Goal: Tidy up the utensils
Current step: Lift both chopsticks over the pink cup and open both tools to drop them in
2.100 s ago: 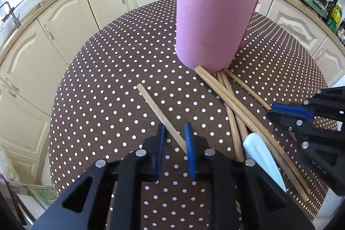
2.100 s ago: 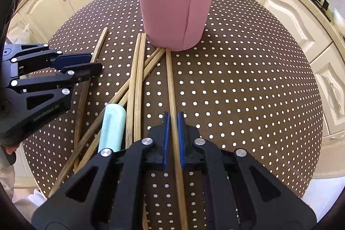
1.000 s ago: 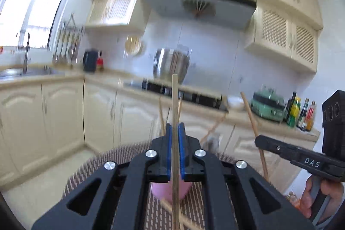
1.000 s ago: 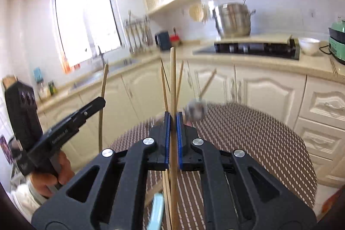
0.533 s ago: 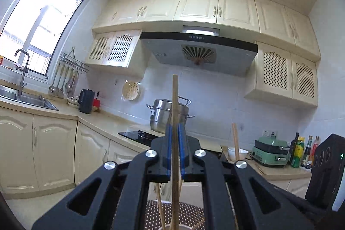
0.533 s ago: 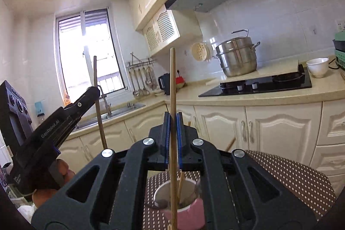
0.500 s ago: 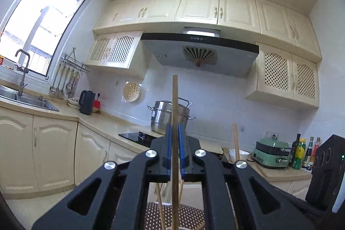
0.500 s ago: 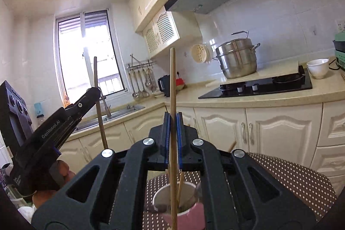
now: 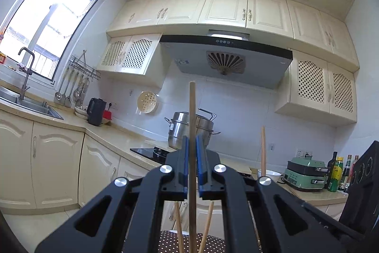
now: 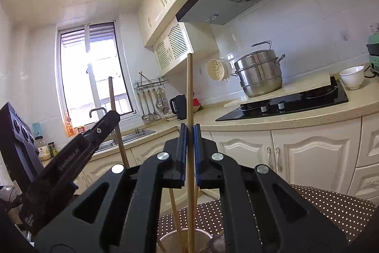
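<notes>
In the left wrist view my left gripper (image 9: 192, 142) is shut on a wooden chopstick (image 9: 192, 110) that stands upright. Beyond it rises a second chopstick (image 9: 263, 148). My right gripper (image 10: 189, 133) is shut on that second chopstick (image 10: 189, 91), also upright, with its lower end running down into the mouth of the pink cup (image 10: 165, 238). More chopsticks (image 10: 174, 212) lean in the cup. Seen from the right wrist, the left gripper (image 10: 113, 117) is to the left, level with mine, gripping its chopstick (image 10: 111, 91).
The brown polka-dot table (image 10: 331, 205) lies below. Behind are cream cabinets (image 10: 308, 158), a black hob (image 10: 284, 106) with a steel pot (image 10: 258, 77), a white bowl (image 10: 351, 77), a sink (image 9: 28, 103), and a green appliance (image 9: 305, 174) beside bottles (image 9: 336, 172).
Both grippers lifted a chopstick off the table, swung up to face the kitchen wall and shifted sideways. The cup has sunk towards the bottom of both views.
</notes>
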The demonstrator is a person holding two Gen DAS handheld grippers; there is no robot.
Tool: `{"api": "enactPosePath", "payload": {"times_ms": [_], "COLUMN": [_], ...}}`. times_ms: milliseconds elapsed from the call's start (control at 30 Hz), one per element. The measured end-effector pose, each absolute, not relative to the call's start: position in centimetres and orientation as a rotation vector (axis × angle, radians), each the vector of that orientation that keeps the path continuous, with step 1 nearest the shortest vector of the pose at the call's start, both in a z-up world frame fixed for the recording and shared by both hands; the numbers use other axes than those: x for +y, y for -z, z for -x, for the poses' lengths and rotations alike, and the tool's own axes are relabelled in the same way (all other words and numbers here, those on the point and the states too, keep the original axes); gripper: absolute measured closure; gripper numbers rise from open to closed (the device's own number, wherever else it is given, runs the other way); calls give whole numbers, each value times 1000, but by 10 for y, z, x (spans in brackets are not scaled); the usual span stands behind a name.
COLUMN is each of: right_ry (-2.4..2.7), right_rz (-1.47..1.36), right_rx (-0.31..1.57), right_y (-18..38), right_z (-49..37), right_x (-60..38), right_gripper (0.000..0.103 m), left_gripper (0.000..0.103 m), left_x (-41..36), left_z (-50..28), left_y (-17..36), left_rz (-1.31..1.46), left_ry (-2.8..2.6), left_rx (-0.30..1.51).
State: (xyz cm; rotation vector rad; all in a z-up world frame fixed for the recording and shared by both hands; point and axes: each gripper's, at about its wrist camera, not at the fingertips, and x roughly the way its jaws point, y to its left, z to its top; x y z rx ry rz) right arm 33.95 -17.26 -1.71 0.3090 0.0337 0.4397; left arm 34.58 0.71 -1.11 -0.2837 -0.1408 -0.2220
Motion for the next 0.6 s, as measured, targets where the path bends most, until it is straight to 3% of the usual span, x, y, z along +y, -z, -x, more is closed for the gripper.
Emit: {"api": "enactPosePath", "payload": {"times_ms": [533,600], "right_ry": [-444,-442], "right_rz": [-250,-238], "right_rx": [103,112], "right_y": [32,32], "right_z": [-328,-322], "right_x": [-169,-170], "right_gripper": [97,97], "left_gripper": [95,72], "left_x": [17,18], "left_z": [-339,-335], "left_y": [53,53], "left_rz": [287,286], "left_ry": [291,292], "left_rx": [61,73]}}
